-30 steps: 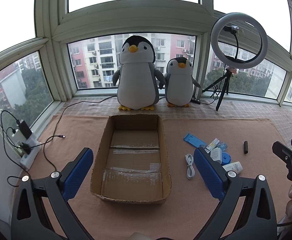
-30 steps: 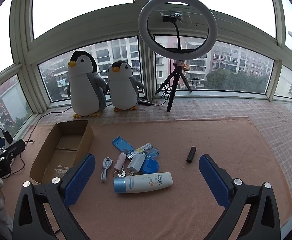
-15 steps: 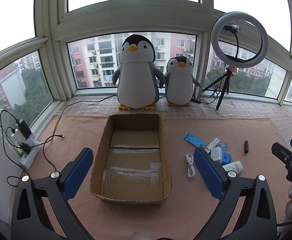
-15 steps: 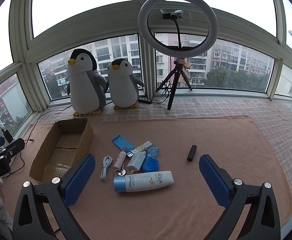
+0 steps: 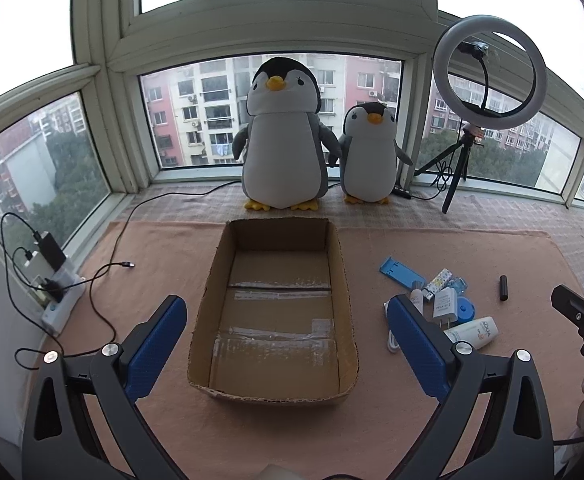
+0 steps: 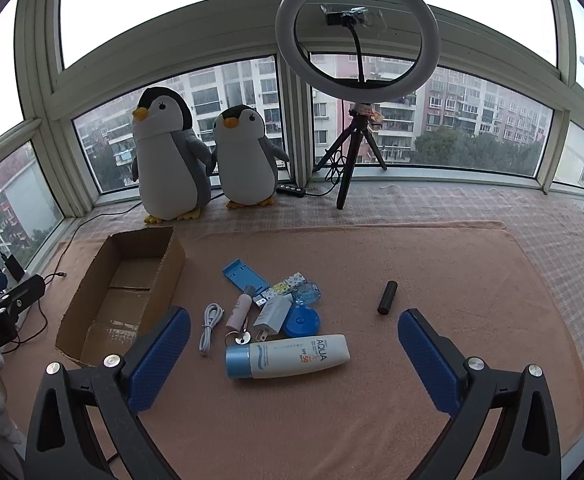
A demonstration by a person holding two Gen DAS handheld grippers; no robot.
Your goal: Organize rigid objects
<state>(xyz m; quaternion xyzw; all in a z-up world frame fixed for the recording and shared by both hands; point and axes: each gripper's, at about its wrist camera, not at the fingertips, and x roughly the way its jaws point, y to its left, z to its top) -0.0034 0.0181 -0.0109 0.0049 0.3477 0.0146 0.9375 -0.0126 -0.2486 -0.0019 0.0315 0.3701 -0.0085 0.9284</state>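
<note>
An empty open cardboard box (image 5: 344,280) (image 6: 164,276) lies on the pink mat. Right of it is a cluster: a white AQUA sunscreen tube (image 6: 292,356) (image 5: 472,332), a white charger plug (image 6: 272,314), a blue round case (image 6: 302,320), a blue phone stand (image 6: 244,276), a pink-white small bottle (image 6: 238,312), a white cable (image 6: 210,328), and a black cylinder (image 6: 386,297) apart to the right. My left gripper (image 5: 288,308) is open and empty, held over the box's near end. My right gripper (image 6: 294,320) is open and empty, above the cluster.
Two plush penguins (image 5: 284,140) (image 5: 368,156) stand at the window sill behind the box. A ring light on a tripod (image 6: 356,80) stands at the back right. A power strip with chargers and black cables (image 5: 52,280) lies at the left edge.
The right gripper has moved slightly forward toward the cluster; the sunscreen tube sits lower in its view. The left gripper has hardly moved.
</note>
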